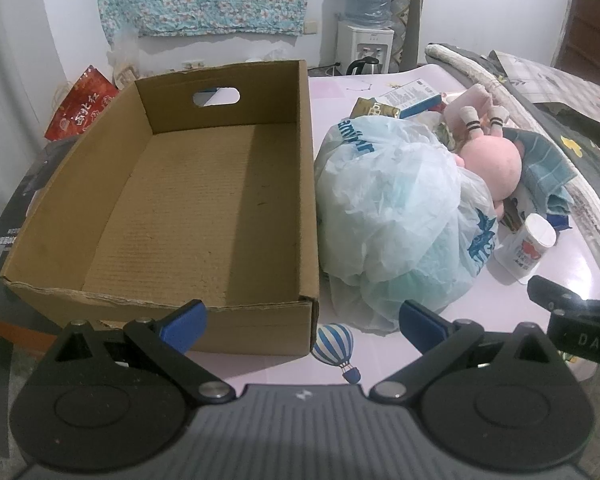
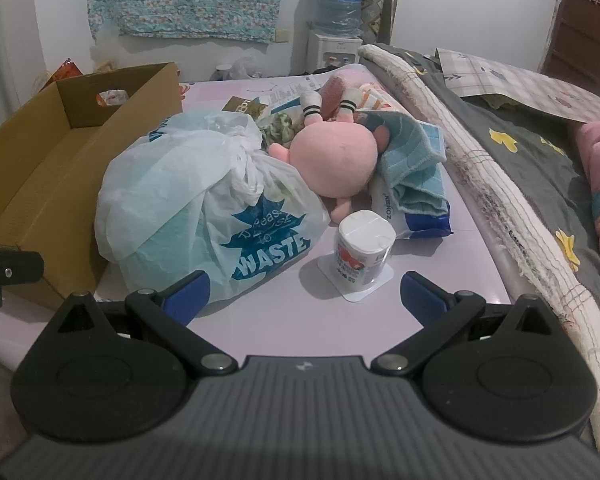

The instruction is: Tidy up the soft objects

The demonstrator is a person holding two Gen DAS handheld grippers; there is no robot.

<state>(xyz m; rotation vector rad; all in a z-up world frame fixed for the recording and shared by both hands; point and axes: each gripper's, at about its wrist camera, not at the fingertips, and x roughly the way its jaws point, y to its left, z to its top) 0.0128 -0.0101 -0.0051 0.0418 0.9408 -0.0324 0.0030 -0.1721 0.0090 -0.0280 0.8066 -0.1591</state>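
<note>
An empty open cardboard box stands on the left of the pink table; it also shows in the right wrist view. Right of it lies a knotted white plastic bag with blue print. Behind the bag lie a pink plush doll and a folded teal towel. My left gripper is open and empty at the box's near right corner. My right gripper is open and empty, just short of the bag and a white cup.
The white yogurt cup stands upside down beside the bag. Small cartons and a blue-white packet lie among the soft things. Bedding rises along the table's right edge. A water dispenser and a red bag stand behind.
</note>
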